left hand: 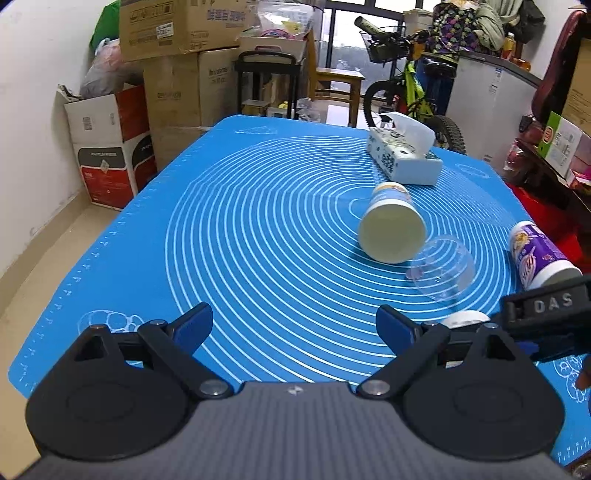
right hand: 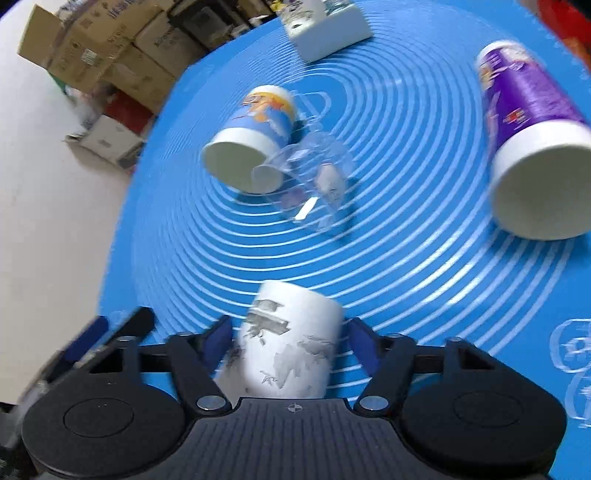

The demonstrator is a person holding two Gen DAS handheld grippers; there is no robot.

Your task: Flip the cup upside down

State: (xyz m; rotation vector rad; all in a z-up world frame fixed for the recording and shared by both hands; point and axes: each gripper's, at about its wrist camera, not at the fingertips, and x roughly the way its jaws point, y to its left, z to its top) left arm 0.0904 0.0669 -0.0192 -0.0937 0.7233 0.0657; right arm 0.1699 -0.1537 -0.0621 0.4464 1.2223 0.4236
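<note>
A white cup with grey ink print point(right hand: 286, 343) stands between the fingers of my right gripper point(right hand: 290, 338); the jaws are open around it with gaps on both sides. A blue cartoon cup point(right hand: 255, 133) lies on its side on the blue mat point(right hand: 406, 258), and shows in the left wrist view point(left hand: 392, 225). A clear plastic cup point(right hand: 314, 177) lies beside it point(left hand: 441, 271). A purple cup point(right hand: 532, 140) lies on its side at the right point(left hand: 535, 256). My left gripper point(left hand: 293, 326) is open and empty above the mat; the right gripper point(left hand: 546, 314) shows at its right.
A tissue box point(left hand: 404, 155) sits at the mat's far side point(right hand: 327, 27). Cardboard boxes point(left hand: 173, 74) are stacked beyond the table at the left, a bicycle point(left hand: 413, 92) beyond the far edge. The mat's near-left edge drops to the floor point(left hand: 40, 251).
</note>
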